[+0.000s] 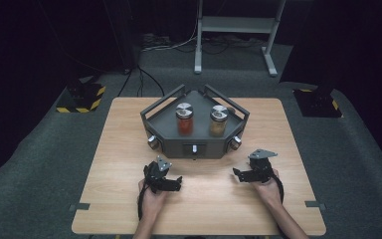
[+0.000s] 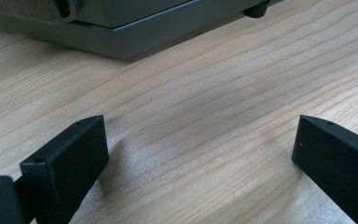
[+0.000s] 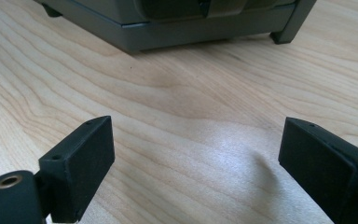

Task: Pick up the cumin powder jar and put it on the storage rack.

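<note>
A light wooden table (image 1: 124, 164) carries a dark grey, wedge-shaped metal tray with raised rails (image 1: 195, 137), set toward the twelve o'clock side of the tabletop. Two glass jars with round silver lids stand upright inside the tray, well apart from each other: the jar with red contents (image 1: 184, 120) on the nine o'clock side and the jar with tan contents (image 1: 218, 121) on the three o'clock side. The black left gripper (image 1: 166, 183) sits low over the table at seven o'clock of the tray, near its front wall but apart from it; in the left gripper view (image 2: 200, 154) its jaws stand wide apart with bare wood between them. The black right gripper (image 1: 246, 174) sits at five o'clock of the tray, likewise apart from it; in the right gripper view (image 3: 196, 154) its jaws are spread wide and grip nothing. Neither gripper touches a jar.
</note>
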A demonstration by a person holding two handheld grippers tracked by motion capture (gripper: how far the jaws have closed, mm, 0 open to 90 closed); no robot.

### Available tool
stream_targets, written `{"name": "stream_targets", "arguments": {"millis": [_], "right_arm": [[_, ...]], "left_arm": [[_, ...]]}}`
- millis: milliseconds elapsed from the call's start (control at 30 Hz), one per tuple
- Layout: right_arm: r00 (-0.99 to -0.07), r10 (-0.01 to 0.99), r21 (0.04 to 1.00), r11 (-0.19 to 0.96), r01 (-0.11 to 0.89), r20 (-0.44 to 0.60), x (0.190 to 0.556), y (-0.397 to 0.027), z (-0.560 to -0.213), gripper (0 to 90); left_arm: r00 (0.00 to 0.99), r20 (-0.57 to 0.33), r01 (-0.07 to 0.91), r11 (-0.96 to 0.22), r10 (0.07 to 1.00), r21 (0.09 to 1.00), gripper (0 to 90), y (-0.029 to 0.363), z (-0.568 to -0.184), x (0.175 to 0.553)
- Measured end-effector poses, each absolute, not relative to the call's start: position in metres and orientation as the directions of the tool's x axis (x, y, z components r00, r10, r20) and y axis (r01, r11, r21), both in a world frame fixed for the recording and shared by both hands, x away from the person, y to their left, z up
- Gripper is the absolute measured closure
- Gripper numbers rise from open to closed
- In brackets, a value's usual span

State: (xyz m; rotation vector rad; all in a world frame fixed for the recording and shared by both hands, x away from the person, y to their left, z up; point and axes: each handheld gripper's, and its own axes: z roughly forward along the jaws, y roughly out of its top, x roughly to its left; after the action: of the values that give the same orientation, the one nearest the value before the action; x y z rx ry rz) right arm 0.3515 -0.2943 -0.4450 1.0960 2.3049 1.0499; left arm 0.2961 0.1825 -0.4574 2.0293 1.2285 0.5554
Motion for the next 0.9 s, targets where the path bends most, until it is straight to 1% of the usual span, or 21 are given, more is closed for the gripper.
{"name": "stream_targets", "arguments": {"millis": [167,600,900], "right_arm": [[-0.627,0.778,0.739,0.442,0.508,-0.034,0.3550,-0.2893,-0.4465,9.5],[-0.636,0.771,0.735,0.452,0.505,-0.038,0.3582,-0.2911,-0.4468,6.3],[-0.633,0.773,0.735,0.451,0.506,-0.039,0.3584,-0.2924,-0.4467,6.0]], "left_arm": [[0.461,0.007,0.592,-0.314,0.887,0.742,3.4,0.1826,-0.4574,0.2962],[0.461,0.006,0.592,-0.313,0.887,0.742,3.2,0.1826,-0.4575,0.2962],[0.462,0.005,0.593,-0.313,0.887,0.742,3.2,0.1828,-0.4574,0.2963]]}}
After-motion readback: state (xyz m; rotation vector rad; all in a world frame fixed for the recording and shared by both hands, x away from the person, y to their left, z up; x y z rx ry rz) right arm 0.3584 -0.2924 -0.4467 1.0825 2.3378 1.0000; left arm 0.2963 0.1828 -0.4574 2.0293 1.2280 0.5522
